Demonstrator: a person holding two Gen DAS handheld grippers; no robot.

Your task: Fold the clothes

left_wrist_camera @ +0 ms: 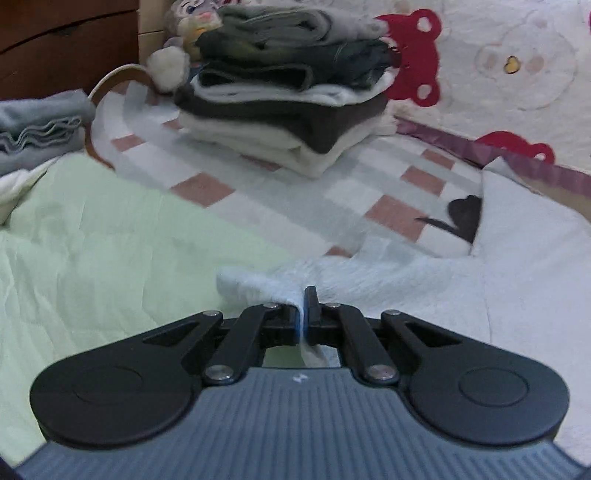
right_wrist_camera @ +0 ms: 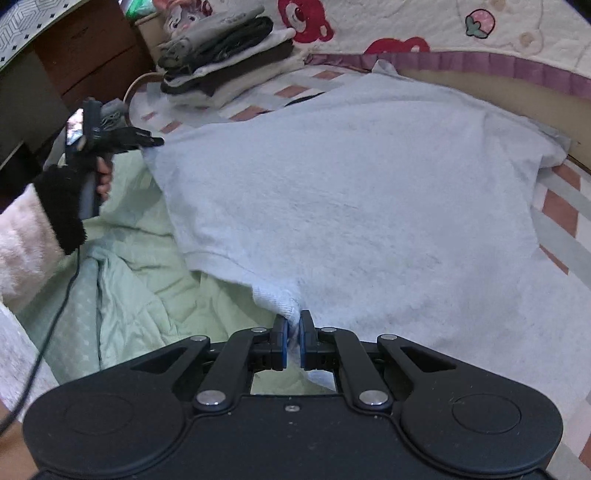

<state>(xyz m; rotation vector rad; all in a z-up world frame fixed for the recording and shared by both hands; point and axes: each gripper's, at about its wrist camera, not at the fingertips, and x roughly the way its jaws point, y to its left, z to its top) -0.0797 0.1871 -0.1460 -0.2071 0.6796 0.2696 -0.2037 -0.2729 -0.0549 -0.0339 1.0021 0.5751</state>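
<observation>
Your garment [right_wrist_camera: 351,192] lies spread across the bed [right_wrist_camera: 561,206], its near left edge overlapping the quilt [right_wrist_camera: 140,288] beside it. Your right gripper [right_wrist_camera: 293,332] sits at the garment's near corner, your left gripper [right_wrist_camera: 147,142] at its far left corner. Behind the garment, the stack of folded clothes [right_wrist_camera: 225,62] rests on the bed, a plush toy [right_wrist_camera: 177,18] just behind it.

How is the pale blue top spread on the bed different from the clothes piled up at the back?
The pale blue garment lies open and unfolded; the stack of clothes is already folded. The blue garment is one light piece, while the stack has layers of grey, dark and white. The left gripper and right gripper each pinch the blue garment's edge; nothing touches the stack. Both rest on the same checked bedcover.
</observation>
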